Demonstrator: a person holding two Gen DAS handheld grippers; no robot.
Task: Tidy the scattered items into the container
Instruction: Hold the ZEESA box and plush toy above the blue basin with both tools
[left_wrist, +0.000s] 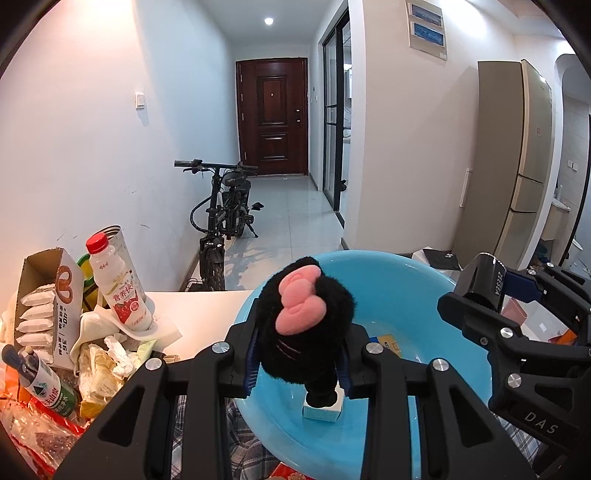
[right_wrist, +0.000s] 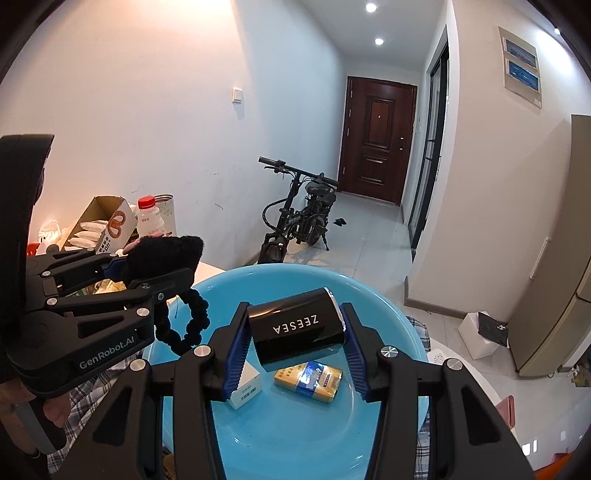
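Observation:
A blue plastic basin (left_wrist: 424, 284) (right_wrist: 295, 435) sits on the table. My left gripper (left_wrist: 297, 363) is shut on a black plush toy with pink ears (left_wrist: 301, 314) and holds it above the basin's left part; the toy (right_wrist: 162, 254) and its dangling black loop show in the right wrist view. My right gripper (right_wrist: 291, 341) is shut on a black ZEESEA box (right_wrist: 295, 328) above the basin's middle; the box also shows in the left wrist view (left_wrist: 484, 280). In the basin lie a white box (right_wrist: 245, 384) (left_wrist: 323, 410) and a yellow-blue pack (right_wrist: 308, 380).
A clutter pile stands at the table's left: an open cardboard snack box (left_wrist: 48, 306), a red-capped drink bottle (left_wrist: 118, 284), a green-label bottle (left_wrist: 40, 384), wrappers and tissues. A plaid cloth (left_wrist: 207, 435) lies under the basin. A bicycle (left_wrist: 221, 218) stands in the hallway.

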